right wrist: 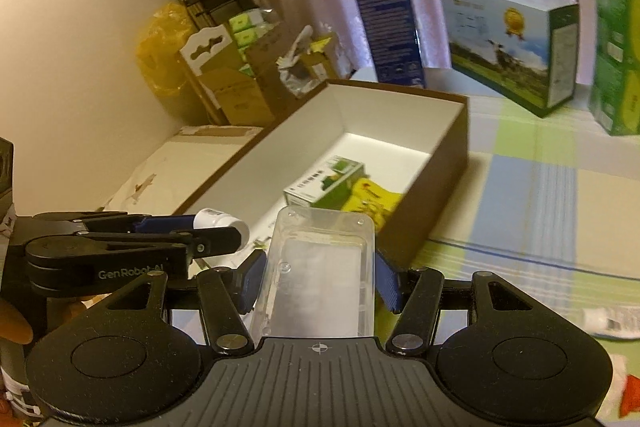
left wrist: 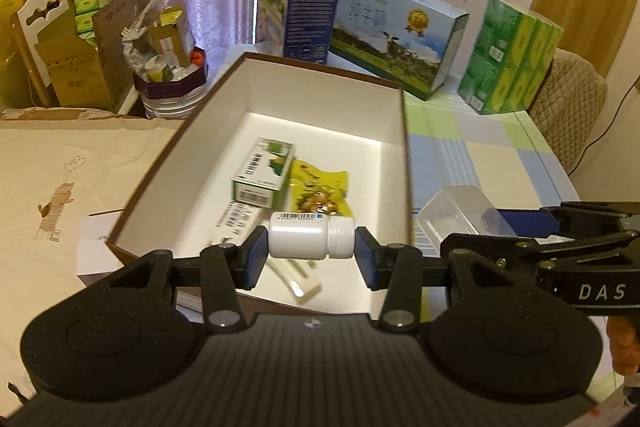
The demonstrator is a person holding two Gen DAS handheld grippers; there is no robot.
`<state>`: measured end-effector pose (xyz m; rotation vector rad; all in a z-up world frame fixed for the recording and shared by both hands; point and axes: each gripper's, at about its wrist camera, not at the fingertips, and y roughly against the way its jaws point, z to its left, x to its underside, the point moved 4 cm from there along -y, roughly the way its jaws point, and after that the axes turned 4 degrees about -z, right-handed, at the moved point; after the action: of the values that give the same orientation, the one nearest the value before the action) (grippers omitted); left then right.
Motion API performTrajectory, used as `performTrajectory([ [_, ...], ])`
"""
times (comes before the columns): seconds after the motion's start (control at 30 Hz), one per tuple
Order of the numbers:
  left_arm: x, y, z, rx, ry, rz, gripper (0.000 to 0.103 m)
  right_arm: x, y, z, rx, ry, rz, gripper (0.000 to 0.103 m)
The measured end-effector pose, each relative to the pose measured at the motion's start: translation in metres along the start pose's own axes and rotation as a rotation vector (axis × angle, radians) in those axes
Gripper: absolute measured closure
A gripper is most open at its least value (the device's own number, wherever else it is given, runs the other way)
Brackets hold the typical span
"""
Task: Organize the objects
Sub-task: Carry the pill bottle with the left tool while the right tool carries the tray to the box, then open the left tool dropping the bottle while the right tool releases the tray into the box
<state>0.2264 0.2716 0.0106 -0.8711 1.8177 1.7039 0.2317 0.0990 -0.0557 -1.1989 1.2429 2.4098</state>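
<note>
From the left wrist, the left gripper [left wrist: 312, 253] has its fingers closed on the ends of a white plastic pill bottle [left wrist: 311, 235], held sideways over the near end of the brown, white-lined cardboard box [left wrist: 405, 131]. A green-and-white carton [left wrist: 262, 173] and a yellow snack packet [left wrist: 318, 191] already lie inside.

From the right wrist, the right gripper [right wrist: 318, 279] clamps a clear plastic case [right wrist: 320, 275] just beside the box's near wall. A white tube [right wrist: 612, 323] waits on the checked desk [right wrist: 540, 187], so sorting seems roughly midway.

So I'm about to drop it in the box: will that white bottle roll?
Probably: the white bottle is round and lies sideways in the left gripper. It looks smooth, so it may slip. The green carton might stop it.
</note>
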Motion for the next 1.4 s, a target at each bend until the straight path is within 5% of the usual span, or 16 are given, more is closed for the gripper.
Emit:
performTrajectory([
  [0.6, -0.006, -0.046, 0.055, 0.010, -0.025, 0.080, 0.061, -0.004, -0.072, 0.024, 0.052, 0.063, 0.074, 0.048],
  [0.9, -0.001, -0.076, 0.064, 0.028, -0.142, 0.164, 0.061, 0.004, -0.100, 0.027, 0.083, 0.122, 0.133, 0.049],
  [1.4, 0.006, -0.105, 0.068, 0.095, -0.169, 0.246, 0.056, 0.005, -0.132, 0.021, 0.131, 0.176, 0.182, 0.049],
])
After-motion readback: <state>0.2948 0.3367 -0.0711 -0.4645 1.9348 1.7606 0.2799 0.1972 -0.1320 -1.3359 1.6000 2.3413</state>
